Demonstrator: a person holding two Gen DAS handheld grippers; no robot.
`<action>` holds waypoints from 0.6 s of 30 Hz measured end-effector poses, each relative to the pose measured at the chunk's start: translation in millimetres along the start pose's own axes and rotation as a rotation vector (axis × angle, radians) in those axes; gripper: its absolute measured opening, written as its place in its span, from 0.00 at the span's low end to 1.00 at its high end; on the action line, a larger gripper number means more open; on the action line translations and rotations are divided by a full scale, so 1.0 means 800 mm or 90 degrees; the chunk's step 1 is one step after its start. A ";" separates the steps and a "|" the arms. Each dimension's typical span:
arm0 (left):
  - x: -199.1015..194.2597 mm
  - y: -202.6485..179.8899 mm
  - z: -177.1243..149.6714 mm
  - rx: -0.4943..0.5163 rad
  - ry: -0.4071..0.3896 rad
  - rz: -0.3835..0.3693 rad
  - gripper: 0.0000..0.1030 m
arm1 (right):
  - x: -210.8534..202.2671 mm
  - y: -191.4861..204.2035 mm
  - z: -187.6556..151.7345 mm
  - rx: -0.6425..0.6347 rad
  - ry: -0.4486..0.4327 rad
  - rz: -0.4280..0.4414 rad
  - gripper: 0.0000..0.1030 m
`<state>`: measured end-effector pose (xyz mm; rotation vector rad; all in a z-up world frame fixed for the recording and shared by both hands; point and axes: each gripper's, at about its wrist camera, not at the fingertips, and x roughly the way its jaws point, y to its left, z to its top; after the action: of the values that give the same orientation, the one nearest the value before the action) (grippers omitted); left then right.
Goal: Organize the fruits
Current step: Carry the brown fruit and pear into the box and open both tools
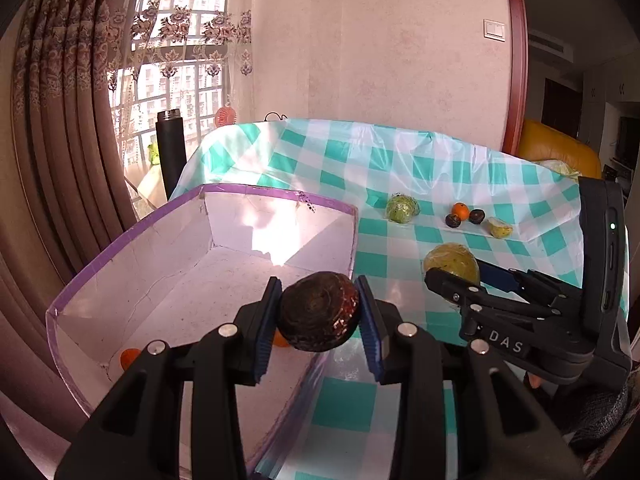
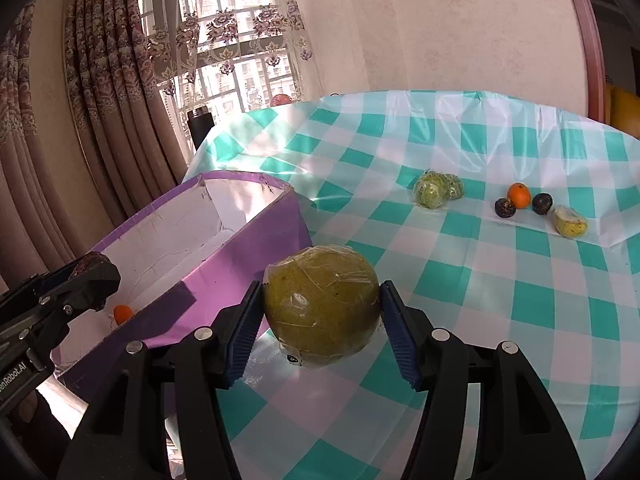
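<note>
My left gripper point(image 1: 319, 312) is shut on a dark brown round fruit point(image 1: 319, 311), held above the near end of the purple-rimmed white box point(image 1: 120, 240). My right gripper point(image 2: 321, 306) is shut on a large yellow-green fruit in plastic wrap point(image 2: 321, 304), held over the checked tablecloth just right of the box point(image 2: 248, 256). Inside the box lie small orange fruits point(image 1: 130, 357) point(image 2: 123, 313). Farther on the cloth sit a wrapped green fruit point(image 2: 434, 193), an orange point(image 2: 519, 195), two dark fruits point(image 2: 505, 208) and a yellow cut fruit point(image 2: 570, 222).
The teal-and-white checked cloth point(image 2: 500, 280) covers the table. A black cylinder point(image 1: 171, 148) stands beyond the table's far left corner by the curtained window. A yellow chair point(image 1: 556, 148) is at the far right.
</note>
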<state>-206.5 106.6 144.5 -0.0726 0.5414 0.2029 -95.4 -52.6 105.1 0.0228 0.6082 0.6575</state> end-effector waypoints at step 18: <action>0.032 0.152 -0.018 -0.096 0.110 0.126 0.36 | 0.046 0.154 0.042 -0.153 0.036 0.032 0.57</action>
<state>-217.9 227.7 117.0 -0.1852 0.7061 0.4331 -124.2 72.5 138.7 -0.2052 0.5809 0.7790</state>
